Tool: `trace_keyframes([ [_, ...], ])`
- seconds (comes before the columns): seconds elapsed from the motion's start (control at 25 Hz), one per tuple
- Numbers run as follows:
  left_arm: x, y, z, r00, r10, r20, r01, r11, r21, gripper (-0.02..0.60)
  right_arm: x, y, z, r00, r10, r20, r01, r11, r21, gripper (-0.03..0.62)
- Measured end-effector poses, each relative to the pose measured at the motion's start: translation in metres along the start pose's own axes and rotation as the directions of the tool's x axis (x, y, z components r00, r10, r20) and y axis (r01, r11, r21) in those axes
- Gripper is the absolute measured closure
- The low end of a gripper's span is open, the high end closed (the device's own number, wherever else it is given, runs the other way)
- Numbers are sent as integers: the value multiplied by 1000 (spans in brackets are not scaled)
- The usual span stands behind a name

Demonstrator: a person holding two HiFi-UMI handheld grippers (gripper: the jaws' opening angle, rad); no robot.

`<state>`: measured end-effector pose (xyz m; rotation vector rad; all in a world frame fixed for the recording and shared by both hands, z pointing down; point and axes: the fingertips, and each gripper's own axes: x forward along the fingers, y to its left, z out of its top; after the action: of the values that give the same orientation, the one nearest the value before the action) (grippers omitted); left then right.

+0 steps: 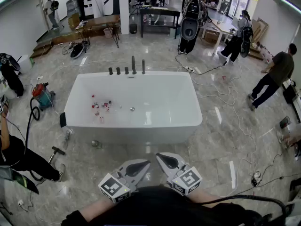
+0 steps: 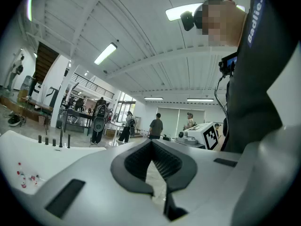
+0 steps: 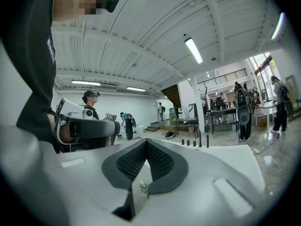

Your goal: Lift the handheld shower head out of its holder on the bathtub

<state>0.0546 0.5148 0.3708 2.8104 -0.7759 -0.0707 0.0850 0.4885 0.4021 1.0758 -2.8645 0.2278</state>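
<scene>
A white bathtub (image 1: 134, 128) stands mid-floor ahead of me. A row of black fittings lines its far rim; the tallest, the slim handheld shower head (image 1: 133, 65), stands upright in its holder. It shows small in the left gripper view (image 2: 60, 135) and in the right gripper view (image 3: 200, 138). My left gripper (image 1: 142, 164) and right gripper (image 1: 160, 157) are held close to my body, well short of the tub, tips nearly touching each other. Both are shut and hold nothing (image 2: 151, 142) (image 3: 146, 141).
Small red and white bits (image 1: 99, 108) lie in the tub's left end. A red vacuum (image 1: 42, 95) with a black hose stands left of the tub. Cables (image 1: 235, 121) trail over the floor at right. People stand around the room; one person (image 1: 21, 157) sits at my left.
</scene>
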Motion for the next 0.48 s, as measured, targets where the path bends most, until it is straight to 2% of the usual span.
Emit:
trace_keyframes([
  [0.12, 1, -1, 9, 1000, 14, -24, -14, 1000, -7, 581, -1, 0, 9, 1000, 3, -2, -3, 1000, 1, 594],
  [0.32, -2, -4, 12, 1000, -18, -1, 18, 1000, -7, 581, 2, 2, 11, 1000, 1, -6, -1, 1000, -3, 594],
  [0.48, -2, -6, 11, 1000, -13, -2, 13, 1000, -4, 581, -1, -1, 11, 1000, -9, 10, 9, 1000, 16, 592],
])
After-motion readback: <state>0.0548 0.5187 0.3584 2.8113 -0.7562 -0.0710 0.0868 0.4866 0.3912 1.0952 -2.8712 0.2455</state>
